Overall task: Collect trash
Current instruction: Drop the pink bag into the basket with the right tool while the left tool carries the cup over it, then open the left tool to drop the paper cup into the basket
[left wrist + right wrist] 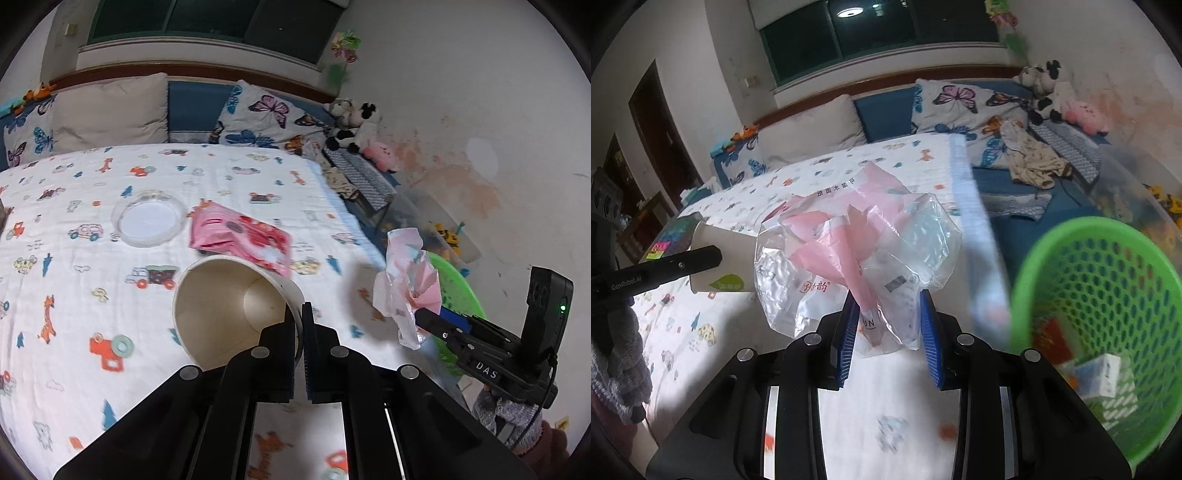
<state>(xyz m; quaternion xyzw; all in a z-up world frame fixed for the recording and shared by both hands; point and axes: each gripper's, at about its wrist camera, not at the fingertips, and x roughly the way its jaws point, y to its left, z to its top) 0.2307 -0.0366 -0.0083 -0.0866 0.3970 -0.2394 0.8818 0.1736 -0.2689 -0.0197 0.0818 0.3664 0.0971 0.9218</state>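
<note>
My left gripper (299, 314) is shut on the rim of a white paper cup (229, 314), held tilted above the bed; the cup also shows in the right wrist view (720, 258). My right gripper (890, 314) holds a crumpled pink-and-clear plastic wrapper (857, 251) between its blue pads (849, 332), which stand apart around it. The wrapper also shows in the left wrist view (406, 280), beside the green mesh trash basket (458, 288). The basket (1100, 295) sits at the bed's right side with several pieces of trash inside.
On the patterned bedsheet (74, 258) lie a pink snack packet (243, 236) and a clear round plastic lid (149, 218). Pillows (110, 110) and plush toys (354, 129) line the head of the bed. The wall is on the right.
</note>
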